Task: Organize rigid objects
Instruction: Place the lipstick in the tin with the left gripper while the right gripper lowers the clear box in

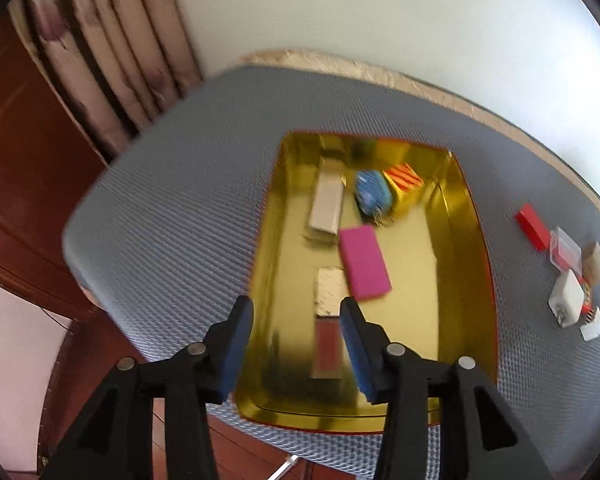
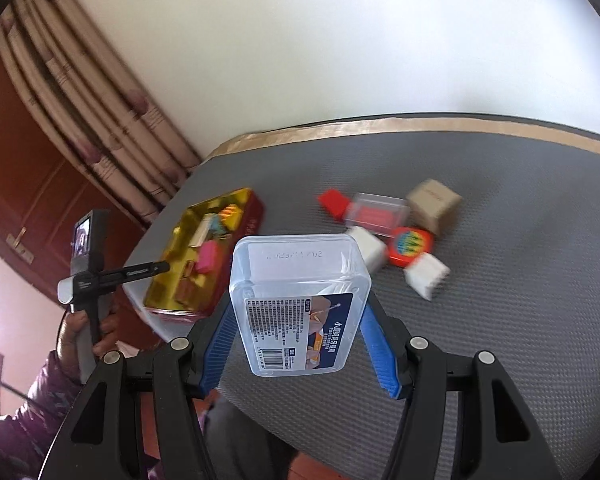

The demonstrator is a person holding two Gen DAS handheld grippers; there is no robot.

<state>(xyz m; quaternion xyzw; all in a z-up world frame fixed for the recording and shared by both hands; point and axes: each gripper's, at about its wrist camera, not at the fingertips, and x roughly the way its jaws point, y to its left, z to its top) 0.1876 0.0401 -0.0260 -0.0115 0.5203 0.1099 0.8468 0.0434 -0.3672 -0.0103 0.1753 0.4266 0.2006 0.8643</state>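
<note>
A gold tin tray (image 1: 456, 216) sits on the grey mat and holds a pink box (image 1: 365, 262), a blue oval case (image 1: 373, 192), a yellow striped box (image 1: 404, 184), a beige bar (image 1: 327, 204) and a silver packet (image 1: 331, 292). My left gripper (image 1: 296, 314) is open and empty above the tray's near end. My right gripper (image 2: 296, 312) is shut on a clear plastic box (image 2: 298, 300) with a printed label, held above the mat. The tray also shows in the right wrist view (image 2: 256, 216).
Loose items lie in a cluster on the mat: a red block (image 2: 334, 202), a clear case with a red insert (image 2: 376, 214), a tan cube (image 2: 434, 204), a round red disc (image 2: 410, 246), white plugs (image 2: 426, 274). Curtains and a wooden cabinet stand left.
</note>
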